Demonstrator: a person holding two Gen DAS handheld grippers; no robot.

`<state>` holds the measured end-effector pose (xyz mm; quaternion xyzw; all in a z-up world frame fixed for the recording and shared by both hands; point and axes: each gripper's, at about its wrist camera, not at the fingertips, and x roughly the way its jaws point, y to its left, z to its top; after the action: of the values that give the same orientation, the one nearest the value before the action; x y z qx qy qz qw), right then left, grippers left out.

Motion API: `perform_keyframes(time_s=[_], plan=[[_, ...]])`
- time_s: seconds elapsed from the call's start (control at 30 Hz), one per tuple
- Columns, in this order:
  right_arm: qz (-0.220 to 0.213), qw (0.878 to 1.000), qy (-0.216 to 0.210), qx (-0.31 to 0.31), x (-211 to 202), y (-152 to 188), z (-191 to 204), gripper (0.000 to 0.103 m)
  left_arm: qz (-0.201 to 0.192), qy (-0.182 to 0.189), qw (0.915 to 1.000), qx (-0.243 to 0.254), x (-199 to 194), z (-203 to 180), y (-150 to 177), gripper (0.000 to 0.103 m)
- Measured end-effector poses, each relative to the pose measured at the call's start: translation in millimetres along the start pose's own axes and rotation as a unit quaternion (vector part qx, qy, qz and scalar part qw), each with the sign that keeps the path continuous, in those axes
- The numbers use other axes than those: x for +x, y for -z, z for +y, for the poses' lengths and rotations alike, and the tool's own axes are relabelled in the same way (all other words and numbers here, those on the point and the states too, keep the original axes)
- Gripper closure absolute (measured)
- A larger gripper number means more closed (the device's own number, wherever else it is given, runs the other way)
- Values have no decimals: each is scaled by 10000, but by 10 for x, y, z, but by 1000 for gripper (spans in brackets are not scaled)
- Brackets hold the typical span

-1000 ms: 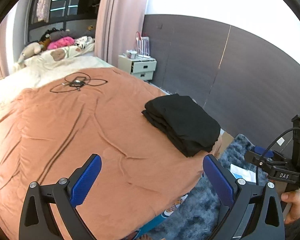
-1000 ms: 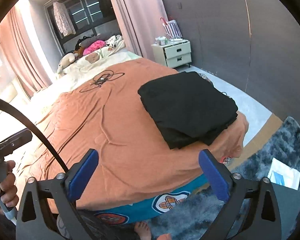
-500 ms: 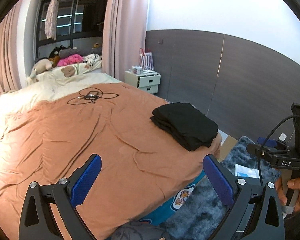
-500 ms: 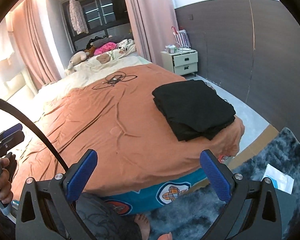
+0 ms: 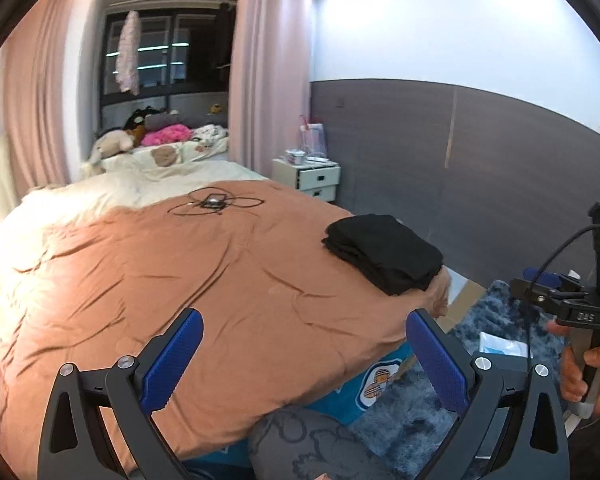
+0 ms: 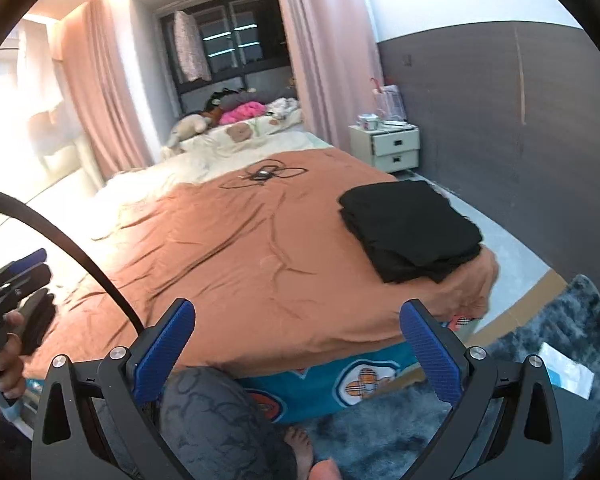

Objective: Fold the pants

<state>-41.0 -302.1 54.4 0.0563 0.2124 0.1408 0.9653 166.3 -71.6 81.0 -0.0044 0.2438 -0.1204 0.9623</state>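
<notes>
Folded black fabric pants (image 5: 384,258) (image 6: 410,229), stacked in a flat rectangular bundle, lie on the rust-orange bedspread (image 5: 204,276) (image 6: 240,256) at the bed's near right corner, close to the right edge. A looped black cable with a small device (image 5: 215,202) (image 6: 265,173) rests on the same bedspread toward the far end, well apart from the pants. Beyond it, soft toys and a pink bundle (image 5: 156,136) (image 6: 236,114) sit at the head of the bed. A white two-drawer bedside cabinet (image 5: 312,178) (image 6: 386,146) stands beside the bed's right edge against the grey panelled wall. A shaggy dark blue rug (image 5: 412,412) (image 6: 548,344) covers the floor below the near corner. The left hand-held gripper (image 5: 302,354), blue pads spread wide apart, hangs off the bed's near edge and holds nothing. The right hand-held gripper (image 6: 296,350), fingers likewise wide apart and empty, is also clear of the pants. A person's patterned grey knee (image 6: 208,420) and bare foot (image 6: 300,446) appear beneath it.
</notes>
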Motion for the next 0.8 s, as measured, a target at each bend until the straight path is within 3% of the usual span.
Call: perform_keyframes(time_s=[0.33, 0.8], plan=[[-111, 9999, -81, -93, -92, 320, 91, 0, -3, -363, 9992, -150, -273, 59, 428, 1], [-210, 9980, 491, -335, -118, 560, 452, 0, -65, -802, 9964, -283, -584, 122, 886, 1]])
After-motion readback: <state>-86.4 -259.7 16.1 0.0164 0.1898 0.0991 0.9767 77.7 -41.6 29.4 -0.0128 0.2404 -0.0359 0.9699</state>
